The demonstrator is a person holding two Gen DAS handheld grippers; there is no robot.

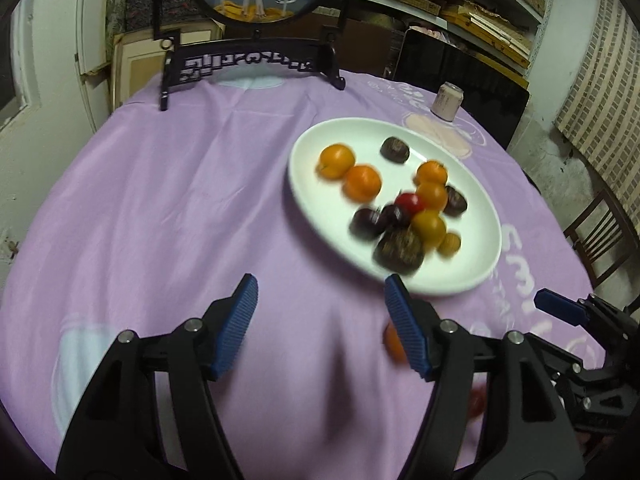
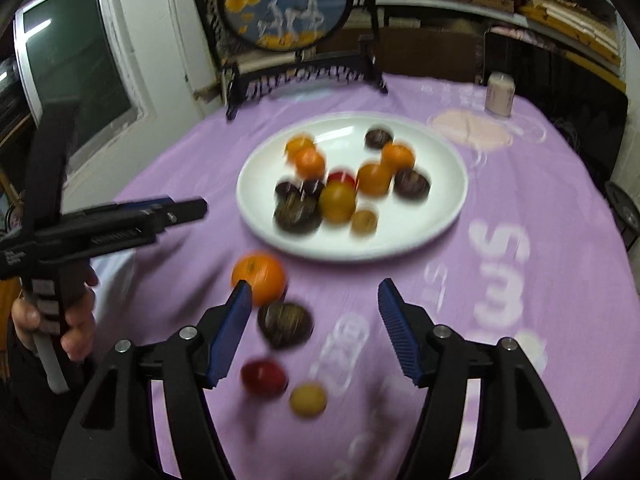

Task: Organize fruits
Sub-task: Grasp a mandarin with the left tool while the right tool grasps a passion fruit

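Fruits (image 2: 335, 199) heaped mid-plate (image 2: 448, 216); rim bare.

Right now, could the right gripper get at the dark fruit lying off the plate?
Probably yes. The right gripper is open, and the dark fruit lies on the cloth between its fingers, nothing over it. An orange sits close behind.

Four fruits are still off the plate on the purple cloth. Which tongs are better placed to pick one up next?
The right tongs. They are open, and the dark brown round fruit lies between their tips, with the loose orange mandarin at the left tip. The left tongs, also open, point at bare purple tablecloth.
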